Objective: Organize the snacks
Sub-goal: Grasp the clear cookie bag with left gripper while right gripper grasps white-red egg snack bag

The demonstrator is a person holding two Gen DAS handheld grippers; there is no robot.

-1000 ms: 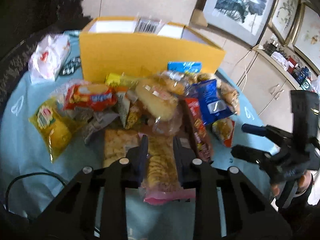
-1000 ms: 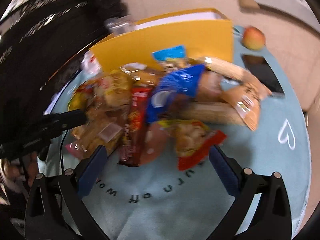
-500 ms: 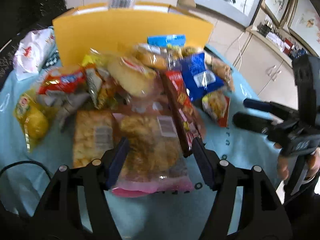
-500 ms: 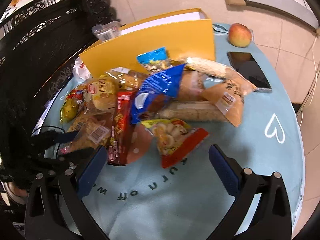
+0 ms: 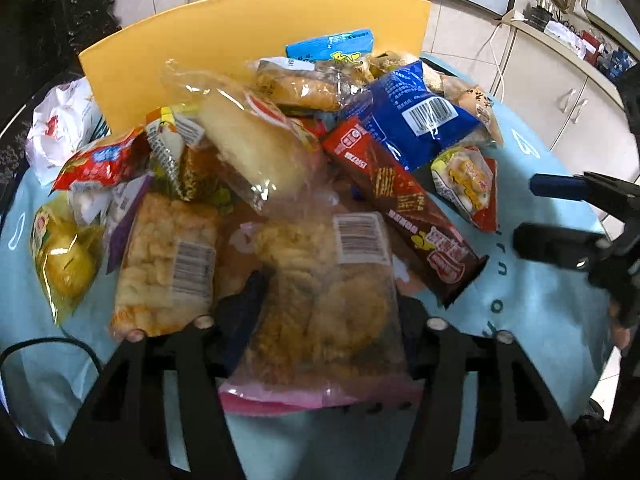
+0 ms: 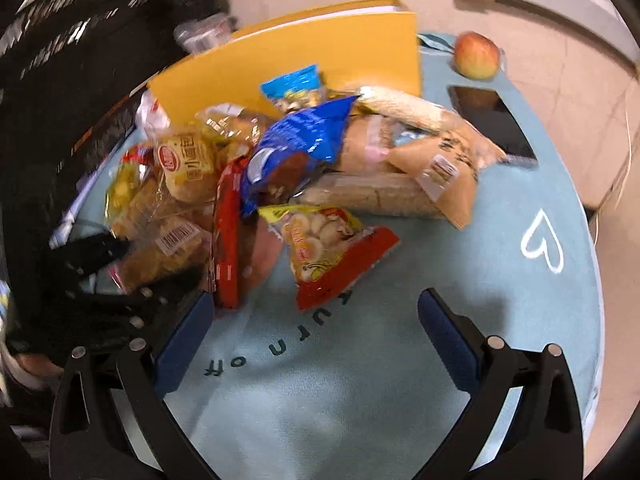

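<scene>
A pile of snack packets lies on the light blue tablecloth in front of a yellow cardboard box. In the left wrist view my left gripper straddles a clear bag of fried snacks with a pink bottom edge. Its jaws are closing, the bag sits between them, and I see no firm press on it. My right gripper is open and holds nothing, just short of a yellow and red snack bag. From the left it shows as the right gripper beside a long brown and red packet.
An apple and a dark phone lie at the far right of the table. A white plastic bag sits at the far left. A black cable crosses the near left. Cabinets stand beyond the table's right edge.
The left gripper went from nearly shut on top of the clear bag to wide, then narrowed while sinking over it. The right gripper has hardly moved.
</scene>
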